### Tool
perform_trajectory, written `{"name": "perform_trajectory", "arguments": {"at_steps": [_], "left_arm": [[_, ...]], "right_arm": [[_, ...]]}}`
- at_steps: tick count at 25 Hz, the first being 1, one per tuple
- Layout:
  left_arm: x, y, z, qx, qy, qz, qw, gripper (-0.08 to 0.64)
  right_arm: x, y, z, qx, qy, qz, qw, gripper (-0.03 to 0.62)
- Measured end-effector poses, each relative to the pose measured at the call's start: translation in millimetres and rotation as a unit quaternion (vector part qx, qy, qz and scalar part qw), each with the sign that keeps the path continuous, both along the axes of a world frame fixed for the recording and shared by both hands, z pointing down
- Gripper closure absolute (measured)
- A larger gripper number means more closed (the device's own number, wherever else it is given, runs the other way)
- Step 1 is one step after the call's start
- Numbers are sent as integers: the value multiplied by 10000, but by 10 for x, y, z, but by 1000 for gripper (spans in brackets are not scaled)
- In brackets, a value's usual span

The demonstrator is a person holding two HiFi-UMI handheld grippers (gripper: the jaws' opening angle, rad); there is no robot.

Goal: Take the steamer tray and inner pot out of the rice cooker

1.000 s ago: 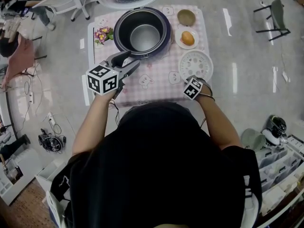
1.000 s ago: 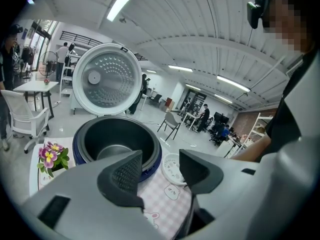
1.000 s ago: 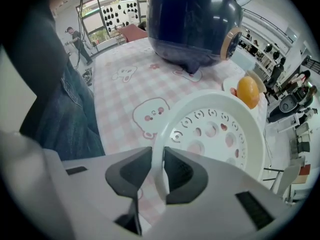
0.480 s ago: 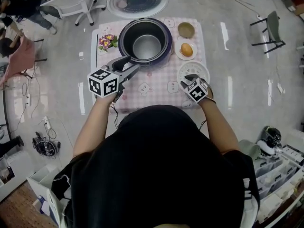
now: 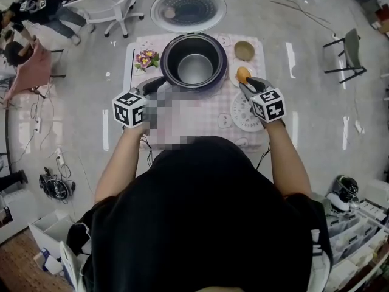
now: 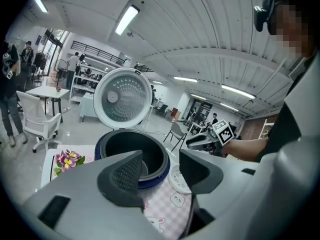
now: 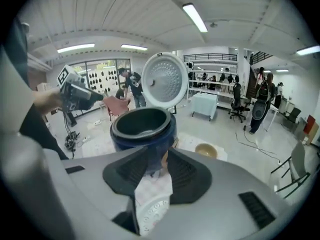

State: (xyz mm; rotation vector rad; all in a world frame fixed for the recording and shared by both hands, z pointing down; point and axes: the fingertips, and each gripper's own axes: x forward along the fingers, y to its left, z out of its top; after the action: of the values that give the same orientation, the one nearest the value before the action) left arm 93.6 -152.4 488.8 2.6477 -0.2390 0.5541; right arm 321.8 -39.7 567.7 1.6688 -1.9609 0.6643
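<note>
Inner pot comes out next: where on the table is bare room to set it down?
Free: the strip of cloth in front of the cooker, left of the tray. Its left part is blurred over, so unchecked. Crowded: the right side, with bowl, orange item and tray in a row; flowers fill the back left corner.

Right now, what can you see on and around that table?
Table with pink checked cloth: one, centre.
Dark blue round rice cooker: one, back of table, lid open.
Grey metal inner pot: one, inside the cooker.
White perforated plastic steamer tray: one, on the cloth, right of the cooker.
Orange round fruit: one, right of the cooker.
Brown round bowl: one, back right corner.
Pink and purple flowers: one bunch, left of the cooker.
White office chair: one, floor beyond the table.
Left tool: one, grey, jaws apart, empty.
Right tool: one, grey, above the tray; jaws just been opening, nothing between them.
</note>
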Motion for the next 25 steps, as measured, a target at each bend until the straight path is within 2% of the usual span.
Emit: {"name": "perform_trajectory", "arguments": {"at_steps": [2,8,12,17,25], "left_arm": [[-41,-50,-32,33,15,-50,10000,311],[-164,-159,-123,91,52,-167,9998,311],[-261,-246,-69,55,35,-246,9997,311],[-336,-314,-11,-5,75,-314,9995,311],[-269,-461,165,-93,-104,-336,9993,313]], "right_arm": [[43,-105,-199,227,-152,113,9996,459],[93,-263,-700,740,-150,246,9968,460],[139,-323,-822,929,-348,420,9942,460],[143,-344,-692,834,-467,498,9942,460],[44,-493,-434,517,-711,442,9951,460]]}}
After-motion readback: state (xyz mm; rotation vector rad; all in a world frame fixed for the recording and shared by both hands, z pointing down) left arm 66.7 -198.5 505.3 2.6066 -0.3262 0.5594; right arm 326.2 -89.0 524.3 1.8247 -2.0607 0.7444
